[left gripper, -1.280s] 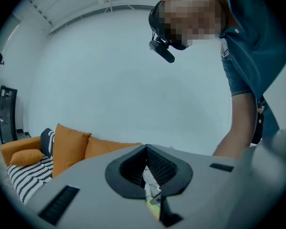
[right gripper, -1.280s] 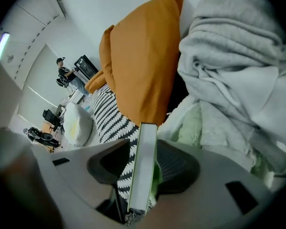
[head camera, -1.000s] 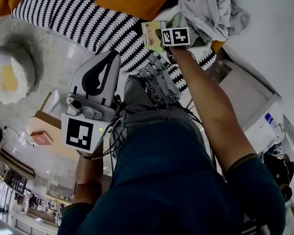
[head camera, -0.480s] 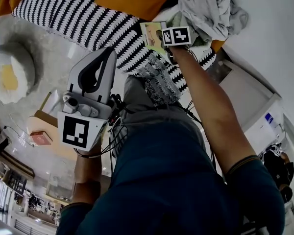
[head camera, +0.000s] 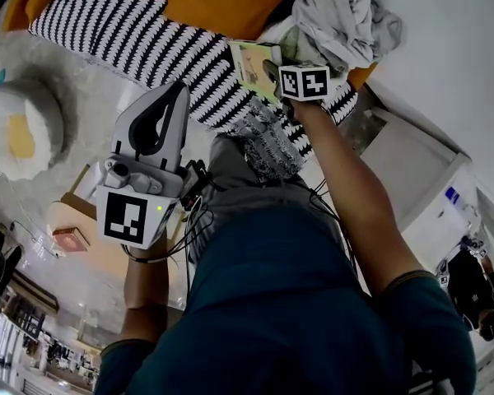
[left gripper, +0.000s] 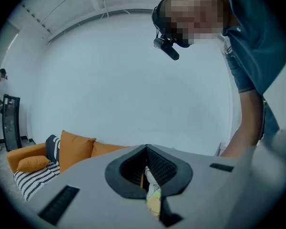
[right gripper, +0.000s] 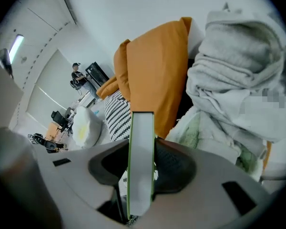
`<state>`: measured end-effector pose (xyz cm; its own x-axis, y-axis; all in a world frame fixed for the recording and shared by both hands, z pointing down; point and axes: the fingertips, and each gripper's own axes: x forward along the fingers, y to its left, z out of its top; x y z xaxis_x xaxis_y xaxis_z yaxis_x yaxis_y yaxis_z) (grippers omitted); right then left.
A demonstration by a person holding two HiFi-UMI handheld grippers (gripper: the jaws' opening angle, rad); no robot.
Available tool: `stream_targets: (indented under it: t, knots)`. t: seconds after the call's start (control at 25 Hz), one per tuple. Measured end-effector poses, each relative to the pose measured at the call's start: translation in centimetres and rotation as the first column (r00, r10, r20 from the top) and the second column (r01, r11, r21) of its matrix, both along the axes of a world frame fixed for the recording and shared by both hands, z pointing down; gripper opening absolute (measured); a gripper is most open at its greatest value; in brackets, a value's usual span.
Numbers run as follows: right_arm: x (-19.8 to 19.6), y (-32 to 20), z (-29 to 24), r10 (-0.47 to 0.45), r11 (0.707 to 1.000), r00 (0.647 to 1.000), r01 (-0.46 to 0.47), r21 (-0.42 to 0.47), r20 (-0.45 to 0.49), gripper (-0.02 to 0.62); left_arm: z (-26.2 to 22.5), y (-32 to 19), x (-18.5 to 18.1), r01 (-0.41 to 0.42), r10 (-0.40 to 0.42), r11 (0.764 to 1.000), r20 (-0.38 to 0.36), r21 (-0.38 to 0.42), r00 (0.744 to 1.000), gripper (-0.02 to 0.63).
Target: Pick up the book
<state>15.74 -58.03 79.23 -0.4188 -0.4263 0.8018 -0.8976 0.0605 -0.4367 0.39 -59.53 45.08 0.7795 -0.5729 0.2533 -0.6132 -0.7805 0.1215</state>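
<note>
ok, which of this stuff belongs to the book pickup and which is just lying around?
In the job: book, clamped in the right gripper, whose fingers have just been closing on it.

Lying about: orange cushion, grey clothes heap, black-and-white striped blanket, white-and-yellow round cushion; left gripper, shut and empty.

Book (head camera: 252, 62) left of clothes pile (head camera: 346, 16)
</note>
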Motion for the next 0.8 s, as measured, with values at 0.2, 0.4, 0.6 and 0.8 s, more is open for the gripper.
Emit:
stream_targets:
  t: [0.2, 0.4, 0.6, 0.8]
  knots:
    - [0.1, 0.1, -5.9, 0.018, 0.988, 0.998, -0.026, 0.152, 0.054, 0.155, -1.4, 1.7, -0.2, -0.001, 0.001, 1.000, 0.012, 0.029, 1.000, 0.002]
    - [0.7, -0.1, -13.3, 0.030, 0.947, 0.993, -0.064, 0.316, 0.110, 0.155, -3.6, 3.4, 0.3, -0.009, 0.008, 0.998, 0.015, 0.069, 1.000, 0.002]
    - [1.4, 1.1, -21.4, 0.008, 0.884, 0.988, -0.079, 0.460, 0.155, 0.155, -6.6, 5.2, 1.3, -0.008, 0.008, 0.991, 0.002, 0.132, 1.000, 0.002]
    - [2.9, 2.9, -29.4, -0.022, 0.786, 0.987, -0.083, 0.613, 0.161, 0.155, -9.1, 6.7, 2.2, -0.005, 0.005, 0.982, 0.003, 0.190, 1.000, 0.002]
